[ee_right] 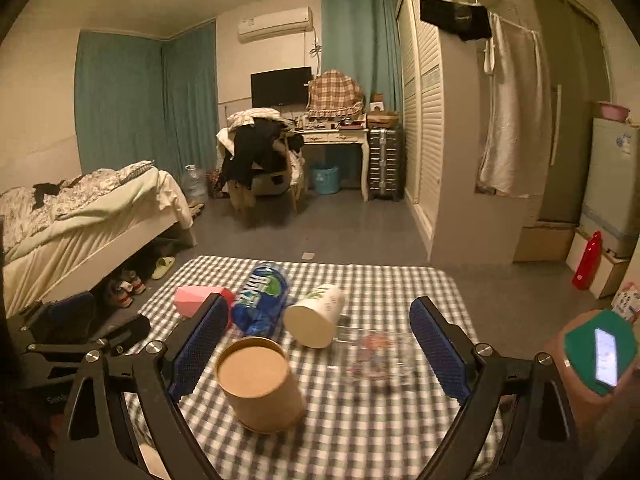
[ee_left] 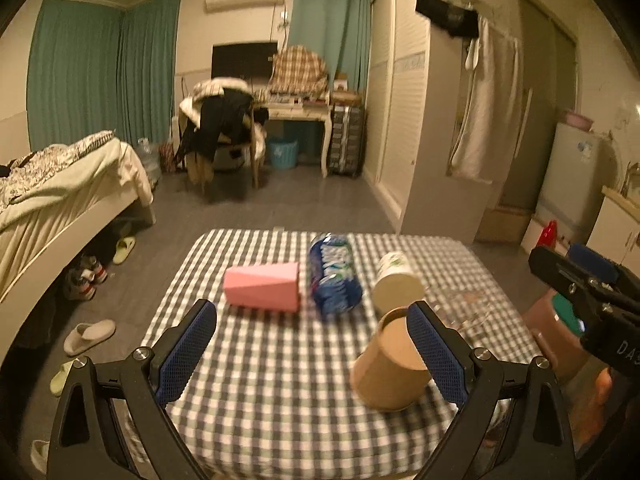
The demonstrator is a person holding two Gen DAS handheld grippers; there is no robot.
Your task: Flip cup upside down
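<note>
**Brown cup bottom-up on the checked worktop, both grippers spread**

The brown paper cup [ee_right: 260, 384] stands on its rim on the checked worktop [ee_right: 360, 432], flat base upward, slightly tilted in both views. The right gripper [ee_right: 320, 356] hangs over the near edge with its jaws spread wide and holding nothing; the cup sits between them, near the left-hand blue pad [ee_right: 198, 352], though contact cannot be told.

In the left wrist view the left gripper [ee_left: 312, 354] is likewise spread and empty. The cup [ee_left: 390, 368] lies at the right side of its gap, partly hidden behind the right-hand blue pad [ee_left: 436, 354].

Farther back on the worktop lie a pink cup [ee_right: 198, 298] on its side, a blue plastic bottle [ee_right: 262, 300] beside it, and a white paper cup [ee_right: 316, 316] tipped over with its base facing the camera. A clear glass item [ee_right: 376, 356], blurred, lies just right of the brown cup.
</note>
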